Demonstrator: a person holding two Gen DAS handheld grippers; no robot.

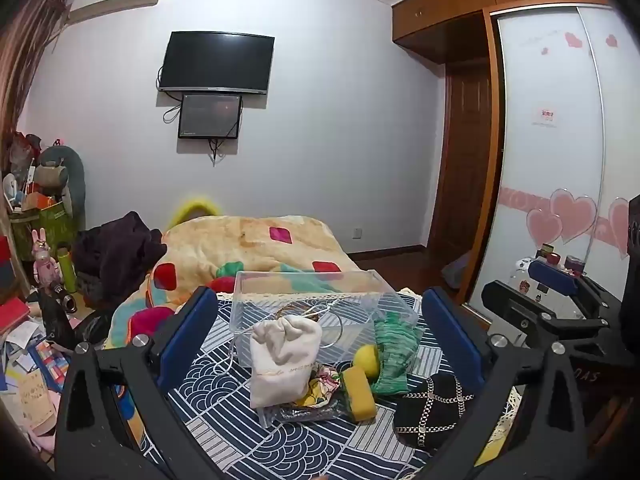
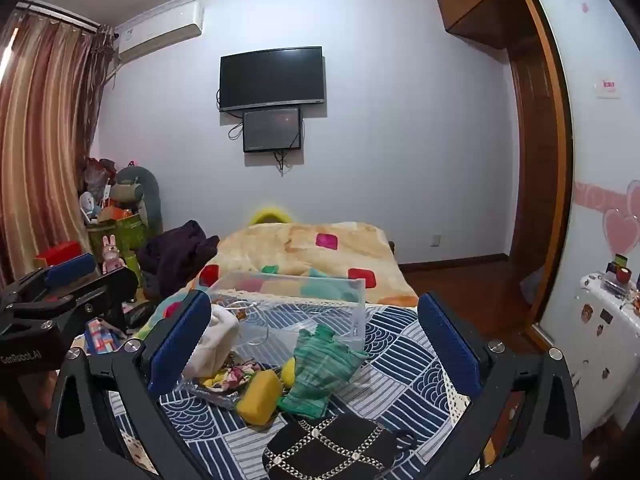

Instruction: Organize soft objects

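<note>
A clear plastic box [image 1: 312, 304] [image 2: 296, 308] stands on a blue patterned cloth [image 1: 248, 432] [image 2: 400, 376]. In front of it lie a cream drawstring pouch [image 1: 284, 360] [image 2: 216, 340], a yellow sponge [image 1: 360, 394] [image 2: 260, 396], a yellow ball [image 1: 366, 360] [image 2: 289, 372], a green knitted glove [image 1: 394, 356] [image 2: 320, 368], a floral cloth [image 1: 316, 388] [image 2: 230, 376] and a black chain-patterned bag [image 1: 432, 412] [image 2: 332, 448]. My left gripper [image 1: 316, 340] is open and empty, above and short of the pile. My right gripper [image 2: 316, 344] is open and empty, likewise.
A patterned blanket [image 1: 248, 244] [image 2: 304, 248] covers the bed behind the box. Dark clothes [image 1: 116, 252] and clutter lie left. A small white cabinet [image 2: 604, 344] stands right by the wardrobe. The right gripper shows in the left wrist view [image 1: 552, 304].
</note>
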